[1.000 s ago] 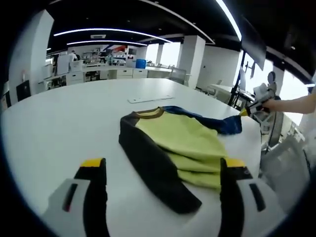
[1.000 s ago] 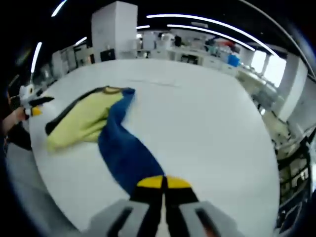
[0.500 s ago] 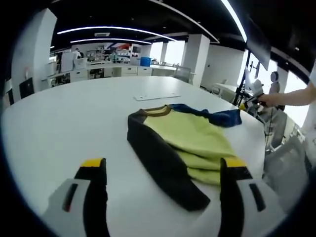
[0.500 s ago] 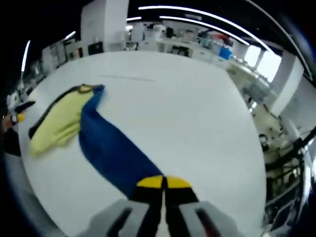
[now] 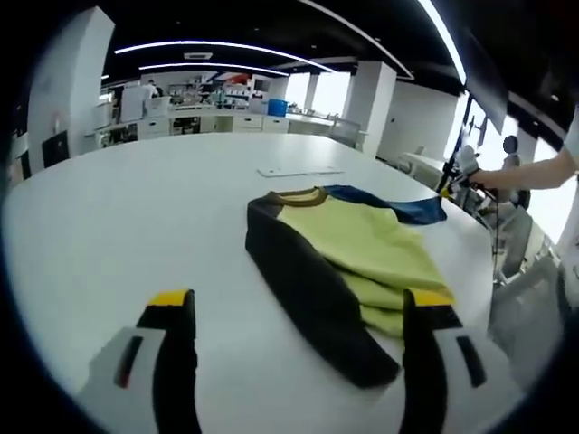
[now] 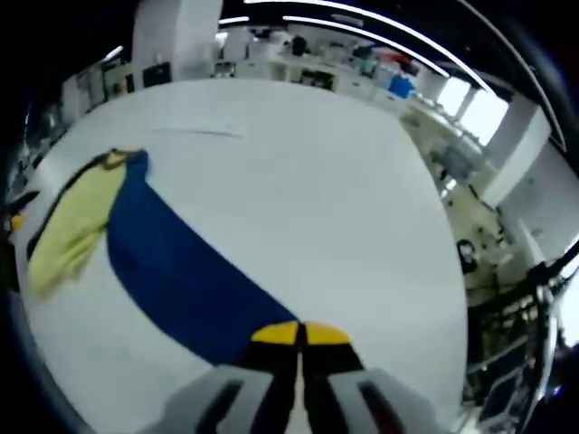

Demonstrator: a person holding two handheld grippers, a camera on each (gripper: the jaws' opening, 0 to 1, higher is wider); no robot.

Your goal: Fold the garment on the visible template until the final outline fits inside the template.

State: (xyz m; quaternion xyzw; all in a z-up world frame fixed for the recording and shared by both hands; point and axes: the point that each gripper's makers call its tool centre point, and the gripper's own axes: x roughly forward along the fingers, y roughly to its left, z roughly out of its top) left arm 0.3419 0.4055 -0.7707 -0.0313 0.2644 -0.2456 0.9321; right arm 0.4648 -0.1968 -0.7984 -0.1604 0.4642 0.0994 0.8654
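Long-sleeved shirt point(image 5: 348, 258), yellow body, on white table point(image 5: 136, 217). Left gripper point(image 5: 298, 312): jaws spread, shirt at 1 o'clock. Right gripper point(image 6: 298, 333): pinching blue sleeve point(image 6: 176, 271), stretched toward 10 o'clock.

Bright ceiling strip lights point(image 5: 208, 45), window glare, edges strongly curved.

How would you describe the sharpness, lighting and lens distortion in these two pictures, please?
Left gripper view: fairly sharp, the garment crisp on the white table; ceiling light strips bow into arcs from the fisheye, and the windows at right are blown out. Right gripper view: softer, with slight blur on the blue sleeve and background; the table edge curves strongly, and lighting is even, without hard shadows.
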